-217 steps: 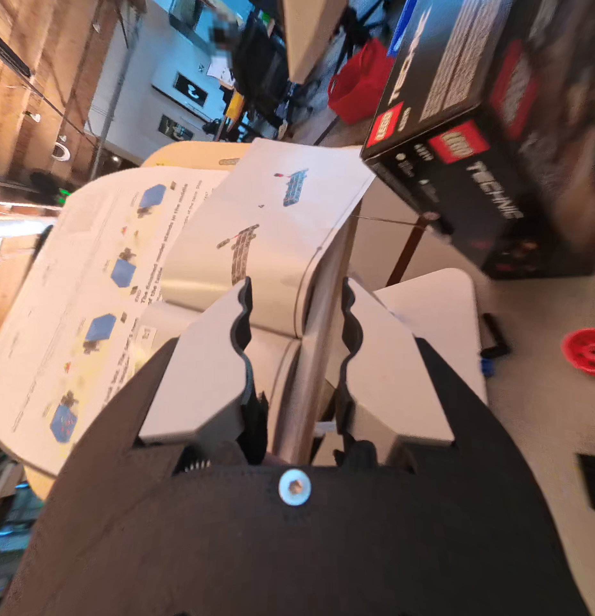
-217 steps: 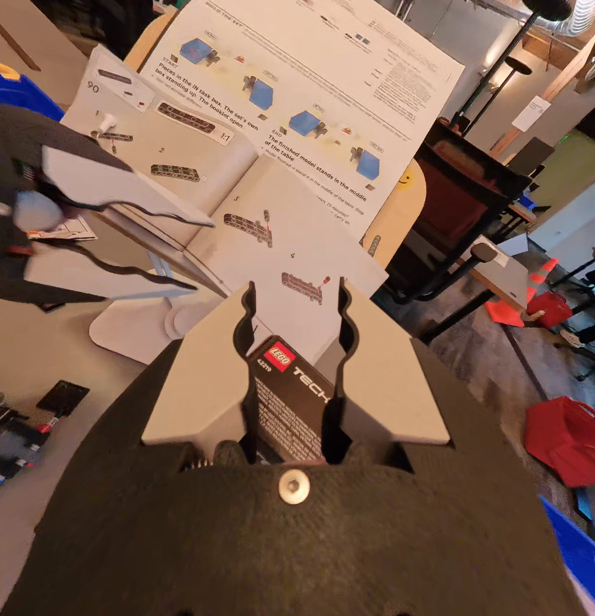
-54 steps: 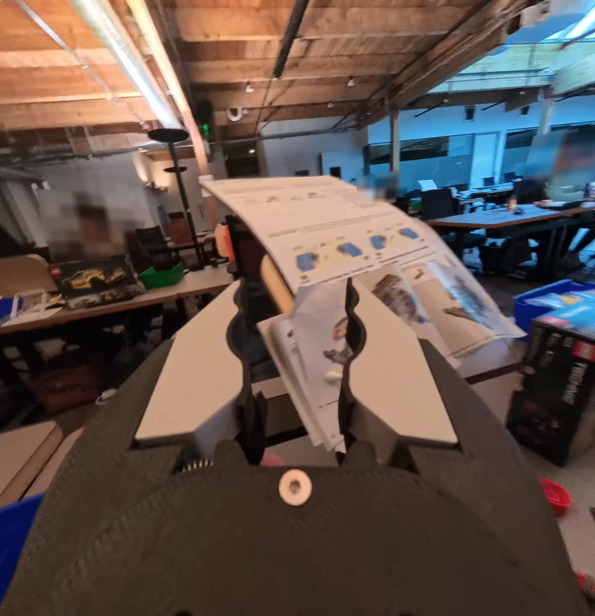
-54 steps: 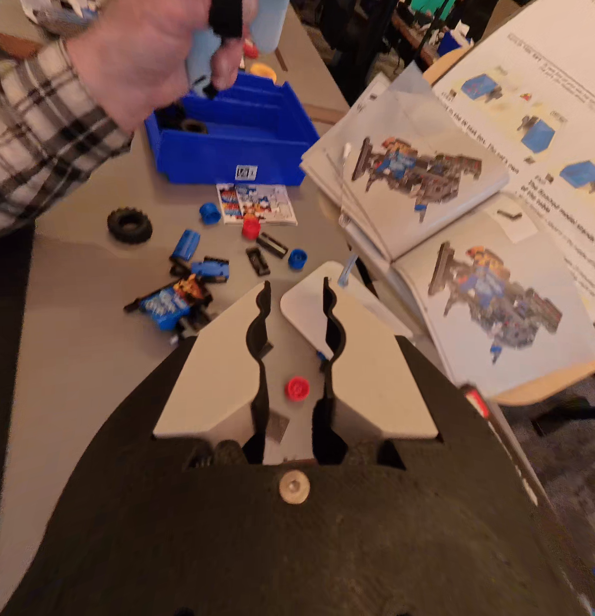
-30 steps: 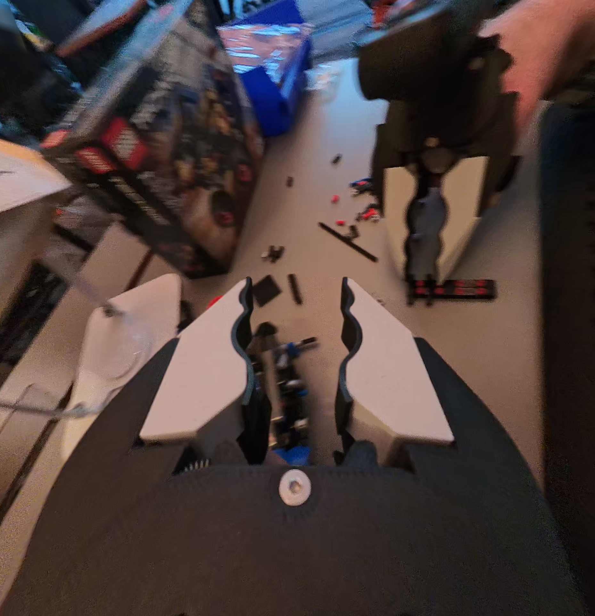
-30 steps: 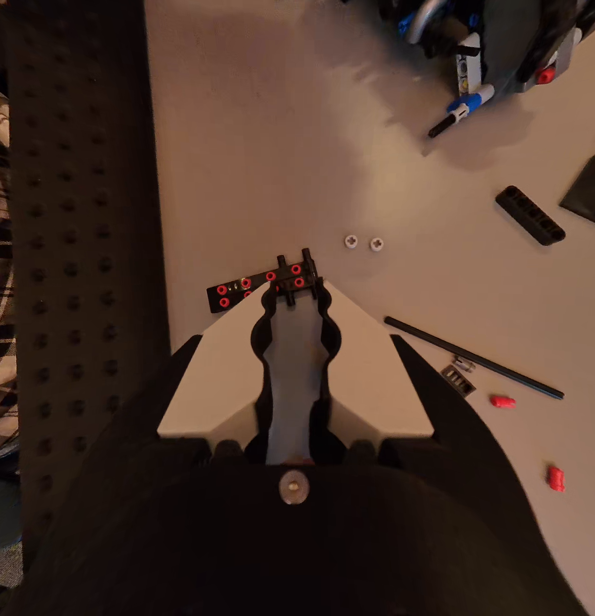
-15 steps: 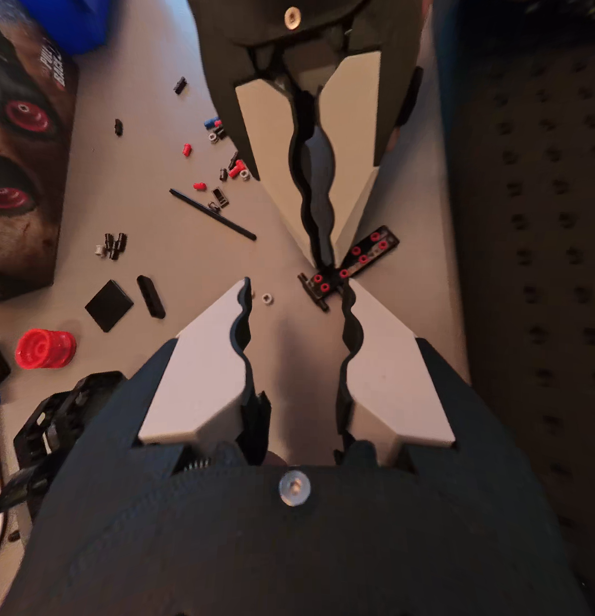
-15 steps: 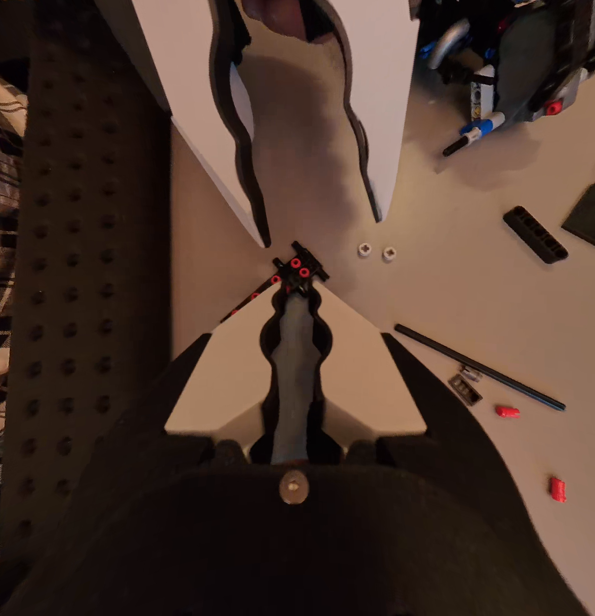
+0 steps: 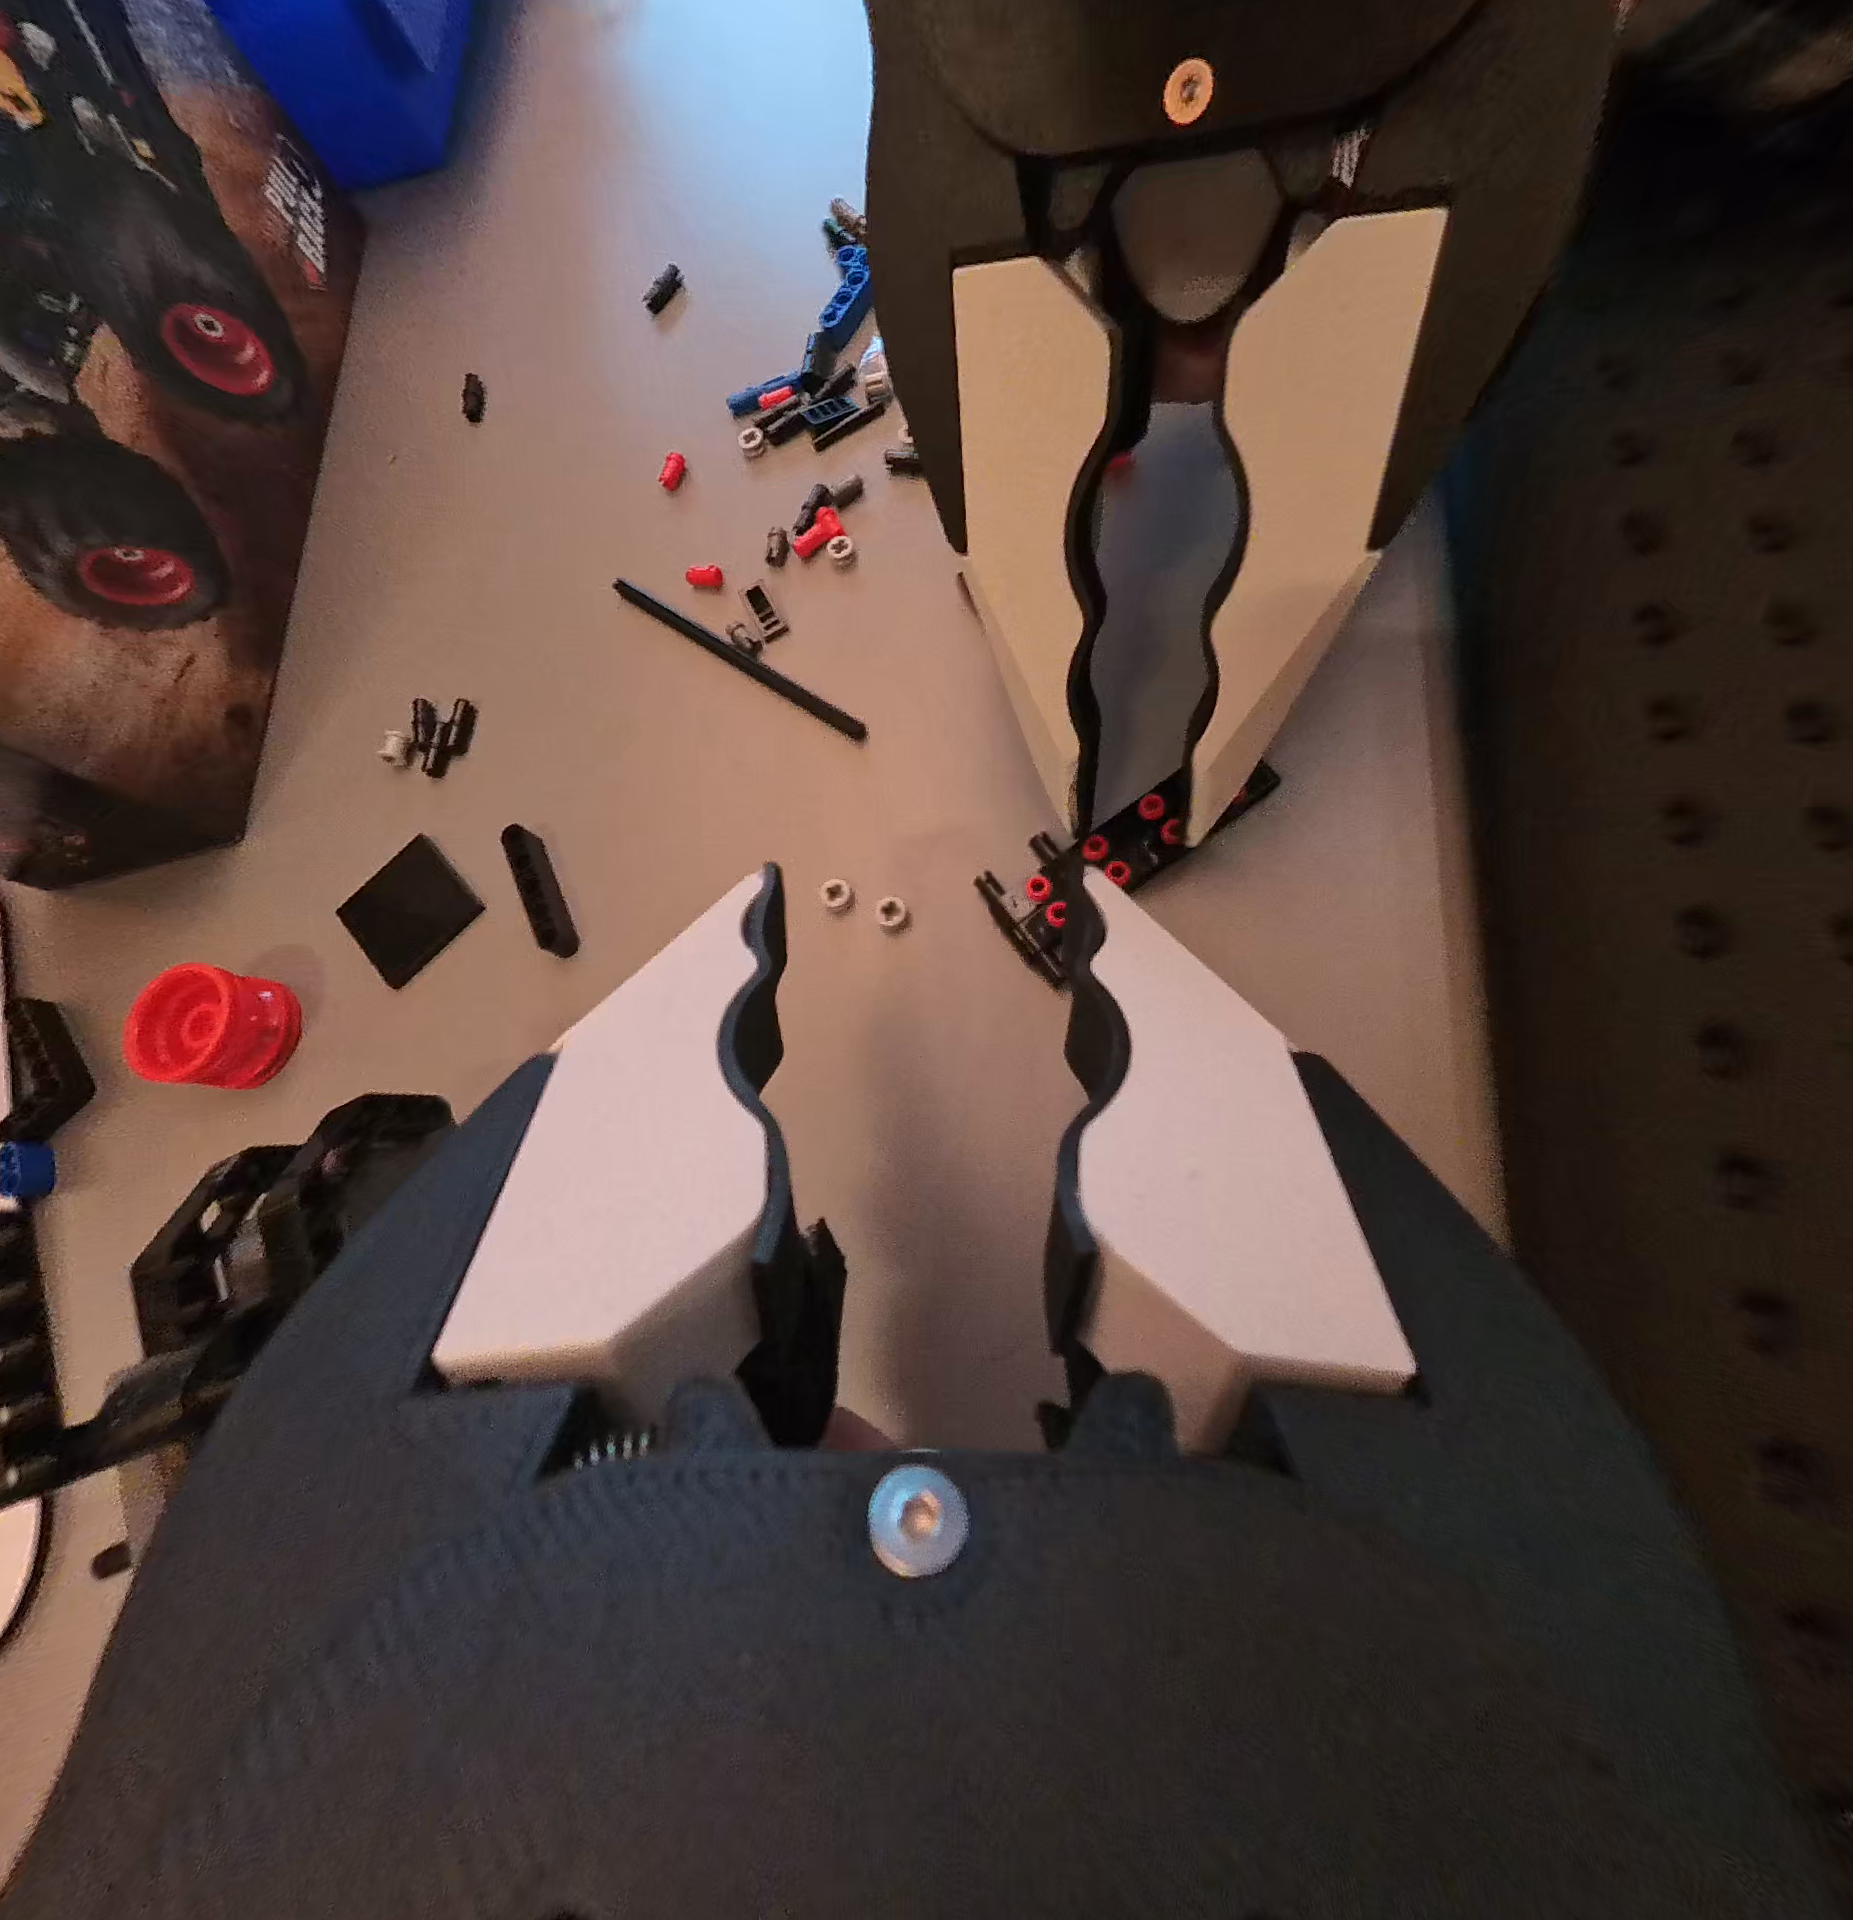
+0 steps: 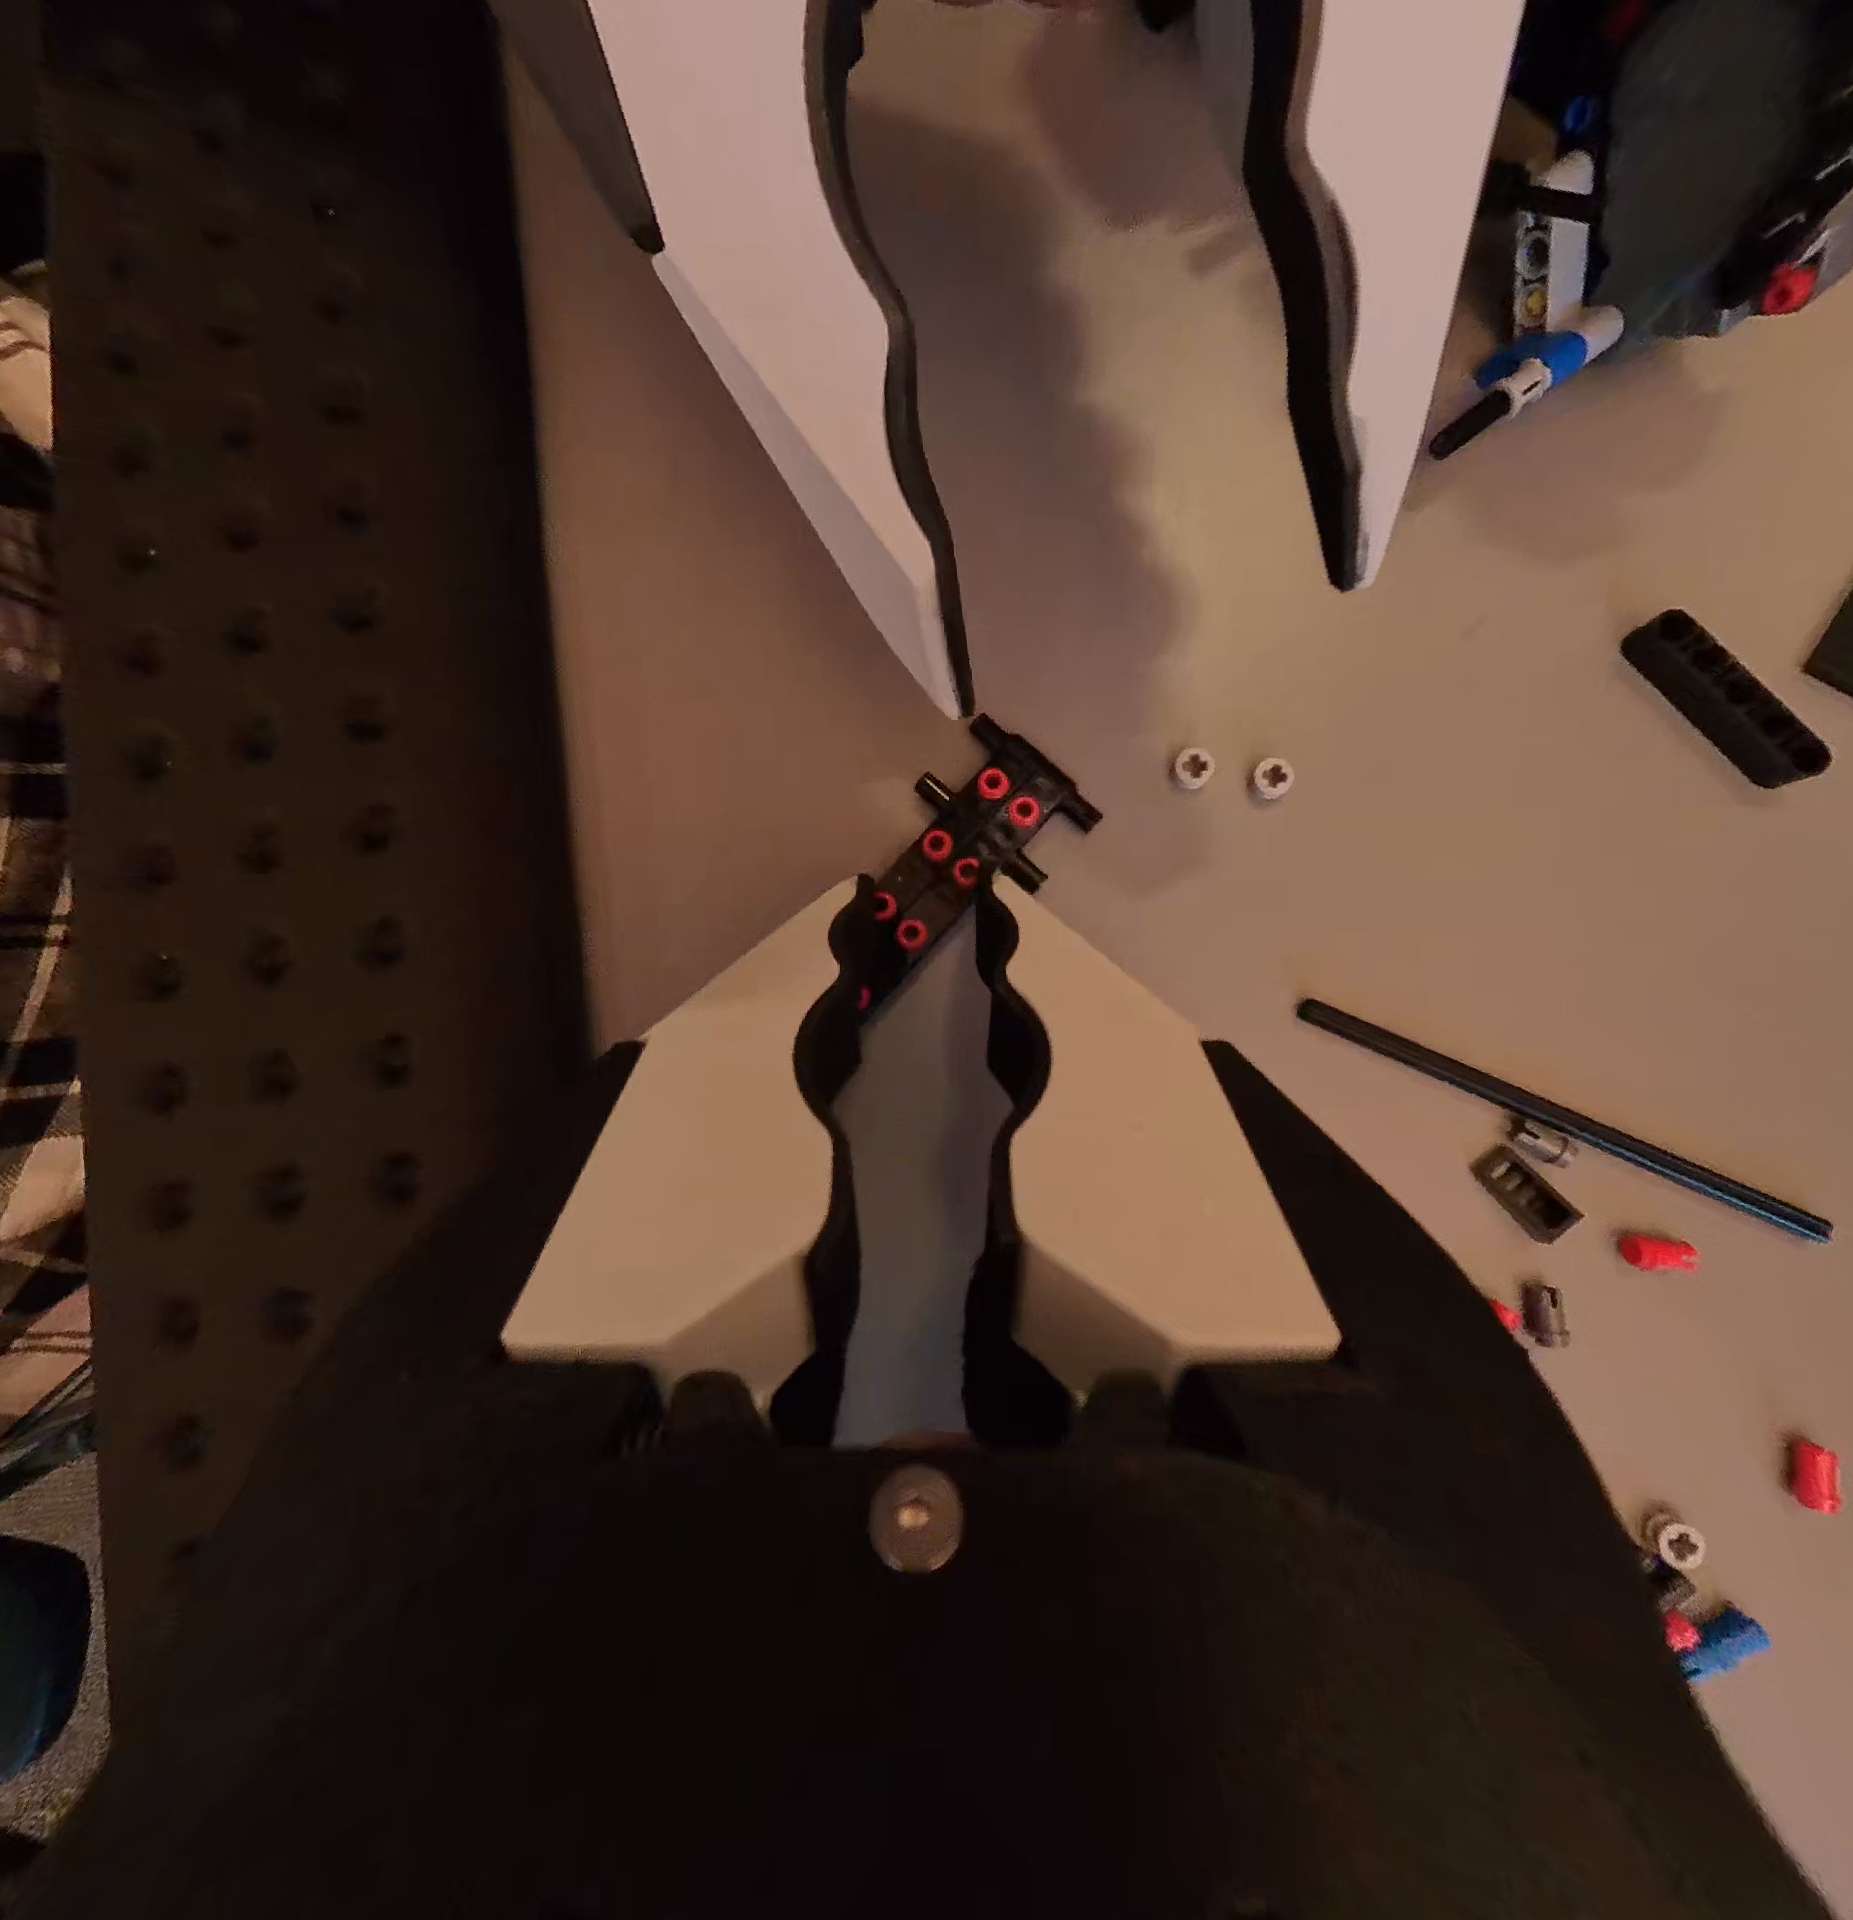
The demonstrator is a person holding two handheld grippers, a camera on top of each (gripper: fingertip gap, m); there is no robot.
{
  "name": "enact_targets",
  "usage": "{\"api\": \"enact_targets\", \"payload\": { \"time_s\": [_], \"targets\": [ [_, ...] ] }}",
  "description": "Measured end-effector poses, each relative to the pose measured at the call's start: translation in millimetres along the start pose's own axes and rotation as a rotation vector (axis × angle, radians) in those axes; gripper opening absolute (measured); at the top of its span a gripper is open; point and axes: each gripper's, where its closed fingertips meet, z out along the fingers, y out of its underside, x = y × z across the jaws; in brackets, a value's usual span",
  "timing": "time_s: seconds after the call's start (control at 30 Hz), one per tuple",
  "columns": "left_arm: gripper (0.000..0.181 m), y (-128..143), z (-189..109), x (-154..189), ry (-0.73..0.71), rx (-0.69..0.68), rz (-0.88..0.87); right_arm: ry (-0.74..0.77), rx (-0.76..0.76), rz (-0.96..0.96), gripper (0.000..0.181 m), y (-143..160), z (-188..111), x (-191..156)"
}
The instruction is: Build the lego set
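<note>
While the right gripper (image 10: pixel 917 899) pinches one end of the black beam assembly with red pins (image 10: pixel 969 842), jaws closed on it near the table's (image 9: pixel 610 790) edge, the left gripper (image 9: pixel 927 894) faces it with jaws spread wide, holding nothing, one fingertip (image 10: pixel 953 696) right at the assembly's free end. Two small grey bushes (image 10: pixel 1228 771) lie just beside. A long black axle (image 9: pixel 740 660), red pins, a short black beam (image 9: pixel 540 890), a red wheel hub (image 9: pixel 210 1023) and the set's box (image 9: pixel 122 436) lie further off on the table.
</note>
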Motion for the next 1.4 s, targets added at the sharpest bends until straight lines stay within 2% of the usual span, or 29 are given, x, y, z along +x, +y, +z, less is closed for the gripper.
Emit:
{"api": "enact_targets", "payload": {
  "time_s": [0.1,0.2,0.33,0.37,0.43,0.57,0.73,1.03,1.2,1.4],
  "targets": [
    [0.051,0,-4,-4,-0.014,0.012,-0.015,0.012,0.014,0.025,0.008,-3,1,2],
    [0.051,-1,-6,-7,-0.026,0.021,-0.021,0.005,0.026,0.037,0.024,-6,2,0],
    [0.051,-2,-7,-8,-0.034,0.028,-0.024,0.004,0.030,0.023,0.030,-7,4,-4],
    [0.050,-2,-7,-8,-0.033,0.031,-0.022,0.007,0.029,0.017,0.027,-7,4,-4],
    [0.051,-3,-7,-6,-0.033,0.032,-0.016,0.015,0.022,-0.017,0.011,-6,5,-5],
    [0.050,-6,-8,-6,-0.038,0.043,-0.012,0.018,0.033,-0.023,0.005,-6,5,-3],
    [0.050,-8,-9,-8,-0.049,0.054,-0.012,0.044,0.042,-0.010,0.026,-7,4,2],
    [0.049,-14,-14,-16,-0.089,0.089,-0.020,0.122,0.035,-0.003,0.029,-3,1,15],
    [0.049,-13,-14,-19,-0.102,0.093,-0.023,0.121,0.002,-0.007,0.016,2,6,15],
    [0.049,-13,-16,-23,-0.116,0.093,-0.023,0.108,0.032,0.006,0.014,0,4,17]
  ]
}}
